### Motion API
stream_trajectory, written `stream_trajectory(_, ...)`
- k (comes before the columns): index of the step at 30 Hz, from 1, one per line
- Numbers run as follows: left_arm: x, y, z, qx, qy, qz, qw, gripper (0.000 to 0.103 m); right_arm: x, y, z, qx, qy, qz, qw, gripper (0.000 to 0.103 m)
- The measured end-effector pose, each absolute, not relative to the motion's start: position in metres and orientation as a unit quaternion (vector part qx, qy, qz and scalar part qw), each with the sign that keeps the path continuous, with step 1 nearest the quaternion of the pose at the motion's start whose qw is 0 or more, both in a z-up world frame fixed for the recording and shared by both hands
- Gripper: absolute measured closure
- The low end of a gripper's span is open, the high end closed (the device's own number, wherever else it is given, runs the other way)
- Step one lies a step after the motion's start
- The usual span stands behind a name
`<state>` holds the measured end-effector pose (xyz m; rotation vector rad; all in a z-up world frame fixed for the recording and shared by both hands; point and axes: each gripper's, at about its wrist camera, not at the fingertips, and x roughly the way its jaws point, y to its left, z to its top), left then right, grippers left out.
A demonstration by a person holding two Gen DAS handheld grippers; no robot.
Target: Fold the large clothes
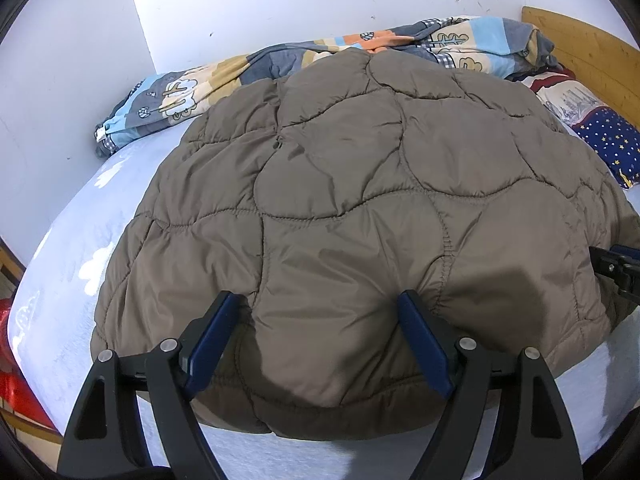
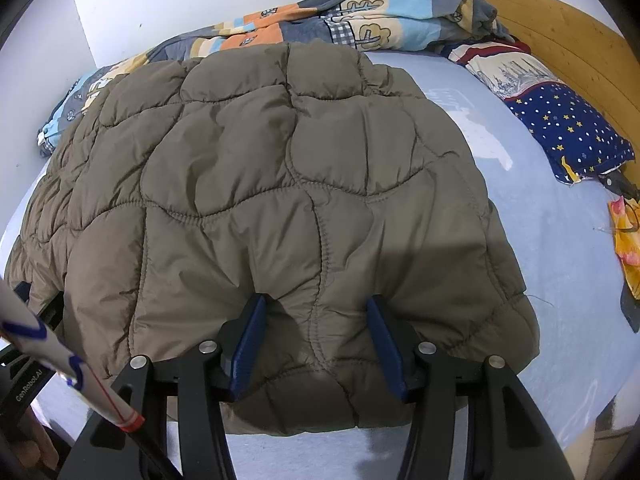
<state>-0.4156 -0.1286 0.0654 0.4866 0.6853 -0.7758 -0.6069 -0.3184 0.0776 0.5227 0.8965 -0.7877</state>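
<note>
A brown quilted jacket (image 1: 360, 184) lies spread over the light blue bed sheet (image 1: 72, 240), its rounded near edge towards me. My left gripper (image 1: 316, 308) points down onto that near edge. Its blue pads (image 1: 212, 340) stand wide apart and a puff of the jacket bulges between them. Further right along the same edge, my right gripper (image 2: 316, 304) does the same on the jacket (image 2: 260, 168), jaws apart over a stitched seam. The right gripper's black frame (image 1: 616, 268) shows at the edge of the left wrist view.
A crumpled patchwork blanket (image 2: 360, 12) lies along the white wall behind the jacket. A star-patterned blue pillow (image 2: 568, 132) rests against the wooden headboard (image 2: 560, 40) on the right, with an orange cloth (image 2: 628, 240) near it. Something red (image 1: 12, 380) sits off the bed's left side.
</note>
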Motion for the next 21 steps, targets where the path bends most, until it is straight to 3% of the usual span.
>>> stream_trajectory(9, -0.426, -0.107, 0.09, 0.195, 0.31, -0.372, 0.853, 0.021, -0.628, -0.302, 0.107, 0.241, 0.373, -0.376, 0.813, 0.045)
stream_trajectory(14, -0.456, -0.07, 0.127, 0.164, 0.283, -0.393, 0.86, 0.021, -0.659, -0.255, 0.15, 0.218, 0.315, -0.393, 0.836, 0.033)
stream_trajectory(21, -0.486, -0.019, 0.211, 0.113, 0.234, -0.418, 0.871, 0.021, -0.685, -0.19, 0.233, 0.158, 0.246, -0.383, 0.876, 0.026)
